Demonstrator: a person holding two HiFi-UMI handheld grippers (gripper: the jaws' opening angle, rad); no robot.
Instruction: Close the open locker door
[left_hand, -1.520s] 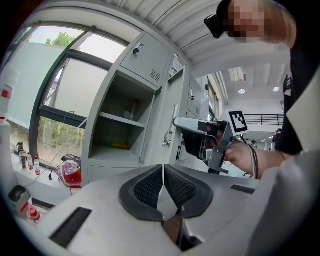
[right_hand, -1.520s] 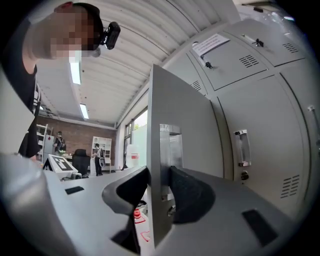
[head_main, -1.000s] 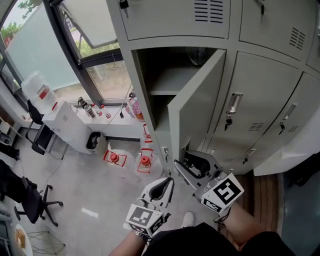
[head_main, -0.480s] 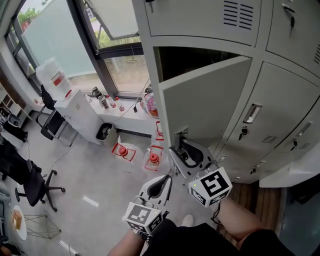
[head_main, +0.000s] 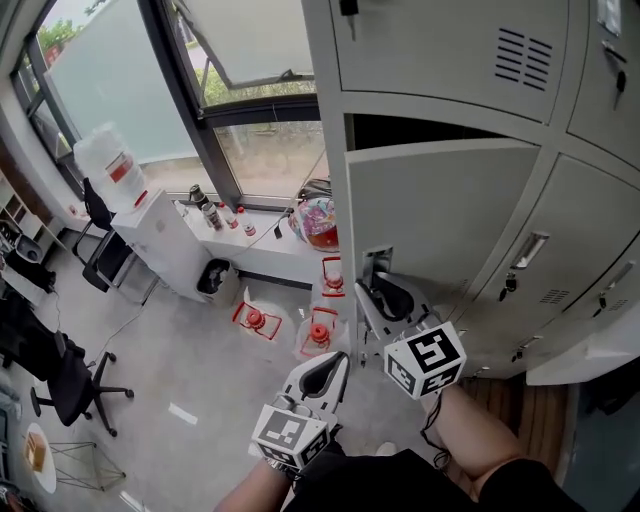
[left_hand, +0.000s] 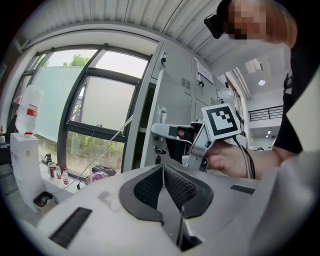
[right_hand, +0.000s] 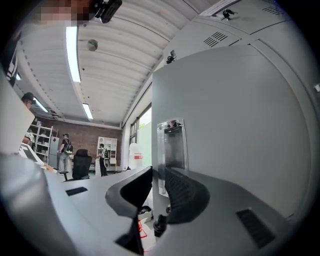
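Observation:
The grey locker door (head_main: 440, 210) stands almost flush with its locker, with a dark gap along its top. My right gripper (head_main: 378, 290) is at the door's free left edge, just below the handle plate (head_main: 375, 262). In the right gripper view the door (right_hand: 240, 125) fills the right side. Its edge sits between the jaws of my right gripper (right_hand: 158, 175), which are closing, with a sliver of the handle plate (right_hand: 172, 150) still showing between the pads. My left gripper (head_main: 335, 362) hangs low in front of me, shut and holding nothing, its pads meeting (left_hand: 162, 172).
Closed lockers (head_main: 560, 250) continue to the right and above. To the left are a window, a low ledge with bottles (head_main: 250, 245), a water dispenser (head_main: 150, 240), red objects on the floor (head_main: 255, 318) and an office chair (head_main: 70, 380). People stand far off (right_hand: 65, 150).
The door has swung from wide open to nearly flush with the locker. My right gripper travelled with its free edge. The left gripper has stayed low in front of me.

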